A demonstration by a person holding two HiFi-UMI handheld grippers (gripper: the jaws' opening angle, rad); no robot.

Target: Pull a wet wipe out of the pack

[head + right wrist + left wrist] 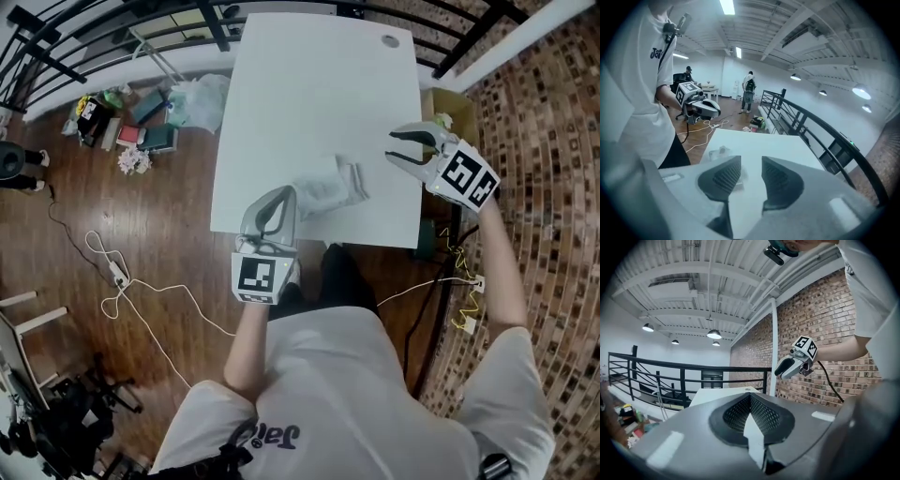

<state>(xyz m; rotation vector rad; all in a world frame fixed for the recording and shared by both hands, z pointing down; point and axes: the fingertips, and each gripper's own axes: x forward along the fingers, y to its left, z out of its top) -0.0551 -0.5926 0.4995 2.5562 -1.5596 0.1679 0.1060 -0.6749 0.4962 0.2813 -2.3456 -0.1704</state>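
Floor clutter [122,122] and a white cable [141,291] are seen far left, well off the counter [309,84]; no interference is expected from them.

Left tool [281,199]: the pads are pressed together on a white sliver [754,441]. Whether that is the pack's edge or a wipe cannot be told. In the head view its tips are seen meeting the left end of the wet wipe pack [328,187].

The pack is lying on the counter near the front edge, between the two tools. Its right end looks crumpled, so a wipe is judged to be partly or fully out.

Right tool [392,148]: the jaws are spread wide with nothing between them. It is held to the right of the pack and apart from it.

Step is judged as release or regrip after a pull. If the wipe is not yet free, the right tool must be brought back to the crumpled end, closed on one layer only, and drawn away while the pack is held by the left tool.

A cardboard box [450,105] is seen beyond the right edge, below counter level. The path between the tools is unobstructed.
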